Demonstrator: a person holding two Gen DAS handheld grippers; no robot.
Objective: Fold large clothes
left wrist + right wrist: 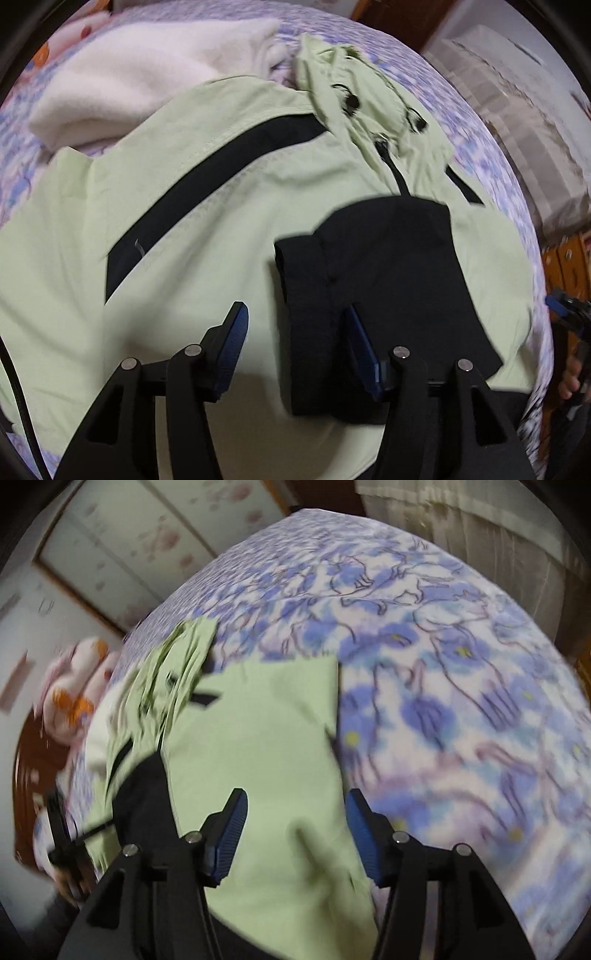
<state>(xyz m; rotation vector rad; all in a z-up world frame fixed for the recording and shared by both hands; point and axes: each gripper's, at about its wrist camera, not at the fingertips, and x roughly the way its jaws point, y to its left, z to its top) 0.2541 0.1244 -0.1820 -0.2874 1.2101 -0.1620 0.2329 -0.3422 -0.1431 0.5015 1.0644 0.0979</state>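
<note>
Now, jacket and left gripper: we see the pale green jacket (207,206) lying on the bed under the left gripper (293,341); its black sleeve end (373,280) lies folded over the chest, reaching between the fingers.
Left gripper state: we hold it about half open; the pads do not press on the cloth, and it grips nothing.
Jacket and right gripper: in the right wrist view the green cloth (266,738) lies below and between the fingers of the right gripper (295,827).
Right gripper state: also about half open, holding nothing as far as we can tell; this view is blurred.
Jacket look: light green with a black diagonal stripe (207,184), a dark zipper at the neck, and a crumpled hood (354,85) with black cord stoppers.
Bed: a blue flowered cover (461,686) lies under everything.
Around: a folded white fleece cloth (147,70) lies beside the jacket's shoulder, near the hood.
Far side: a soft toy with orange patches (77,686) is past the edge of the bed.
</note>
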